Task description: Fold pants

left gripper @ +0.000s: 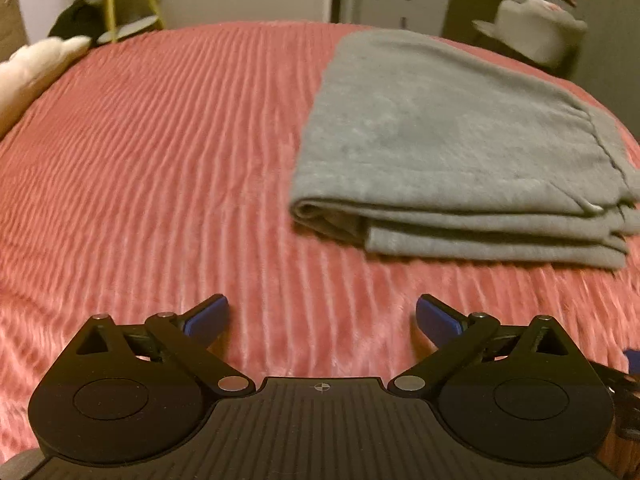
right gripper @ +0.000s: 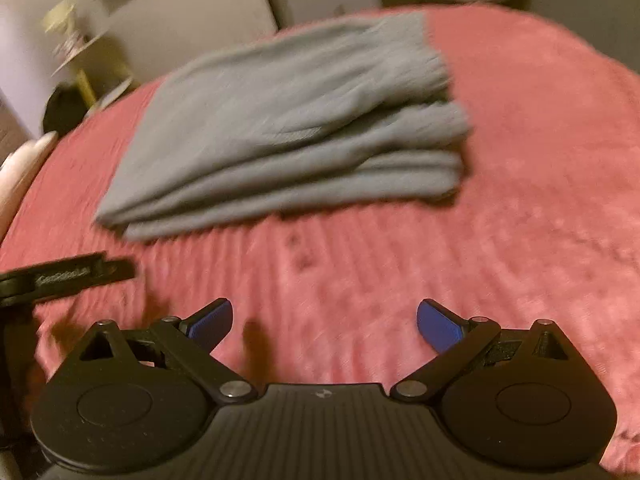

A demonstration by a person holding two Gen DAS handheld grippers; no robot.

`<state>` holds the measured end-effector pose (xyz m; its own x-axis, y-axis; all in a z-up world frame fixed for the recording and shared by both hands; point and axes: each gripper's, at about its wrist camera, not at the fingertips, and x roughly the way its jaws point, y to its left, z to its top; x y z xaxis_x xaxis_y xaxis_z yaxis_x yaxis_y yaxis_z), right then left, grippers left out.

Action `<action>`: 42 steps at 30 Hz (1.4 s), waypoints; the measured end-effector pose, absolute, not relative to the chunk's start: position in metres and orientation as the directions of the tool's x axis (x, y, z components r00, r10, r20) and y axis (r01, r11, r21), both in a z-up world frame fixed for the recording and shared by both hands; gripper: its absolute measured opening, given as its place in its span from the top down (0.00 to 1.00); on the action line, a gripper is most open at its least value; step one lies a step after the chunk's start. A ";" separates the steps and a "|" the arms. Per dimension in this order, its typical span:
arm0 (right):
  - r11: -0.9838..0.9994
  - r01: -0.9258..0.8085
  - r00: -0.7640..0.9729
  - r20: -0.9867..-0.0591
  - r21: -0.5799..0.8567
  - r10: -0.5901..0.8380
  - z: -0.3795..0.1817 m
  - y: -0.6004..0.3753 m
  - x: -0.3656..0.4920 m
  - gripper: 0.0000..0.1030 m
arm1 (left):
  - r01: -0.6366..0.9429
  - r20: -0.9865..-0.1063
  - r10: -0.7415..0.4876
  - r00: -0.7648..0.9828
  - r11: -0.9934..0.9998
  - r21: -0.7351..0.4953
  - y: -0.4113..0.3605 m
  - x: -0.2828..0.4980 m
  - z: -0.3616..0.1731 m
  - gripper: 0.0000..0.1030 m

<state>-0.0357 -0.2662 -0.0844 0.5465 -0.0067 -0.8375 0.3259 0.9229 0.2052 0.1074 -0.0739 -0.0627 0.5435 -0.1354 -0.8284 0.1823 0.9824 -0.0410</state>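
Note:
Grey pants lie folded into a thick stack on the pink ribbed bedspread. In the left wrist view they sit ahead and to the right. My left gripper is open and empty, low over the bedspread, short of the stack's near edge. In the right wrist view the folded pants lie ahead, slightly left. My right gripper is open and empty, held back from the stack. Part of the left gripper's body shows at the left edge of the right wrist view.
A white pillow lies at the bed's left edge. Beyond the bed stand a yellow-green stool, a dark object, a grey cabinet and a chair with a light hat.

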 end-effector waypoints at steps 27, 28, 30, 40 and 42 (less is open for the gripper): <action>0.961 0.275 0.612 -0.767 -0.019 -0.191 -0.094 -0.251 0.003 0.04 | 0.210 -0.817 -0.099 0.569 0.977 0.027 -0.082 0.116 -0.062 0.00; 0.961 0.275 0.614 -0.766 -0.018 -0.190 -0.094 -0.251 0.003 0.04 | 0.217 -0.815 -0.098 0.571 0.976 0.034 -0.083 0.115 -0.062 0.00; 0.960 0.280 0.616 -0.764 -0.015 -0.192 -0.094 -0.252 0.003 0.04 | 0.230 -0.812 -0.094 0.576 0.972 0.050 -0.086 0.113 -0.062 0.00; 0.953 0.303 0.656 -0.722 -0.017 -0.221 -0.087 -0.255 -0.004 0.04 | 0.222 -0.807 -0.110 0.580 0.975 0.027 -0.085 0.112 -0.060 0.00; 0.951 0.308 0.657 -0.720 -0.014 -0.224 -0.086 -0.255 -0.004 0.04 | 0.221 -0.806 -0.106 0.583 0.975 0.032 -0.085 0.111 -0.059 0.00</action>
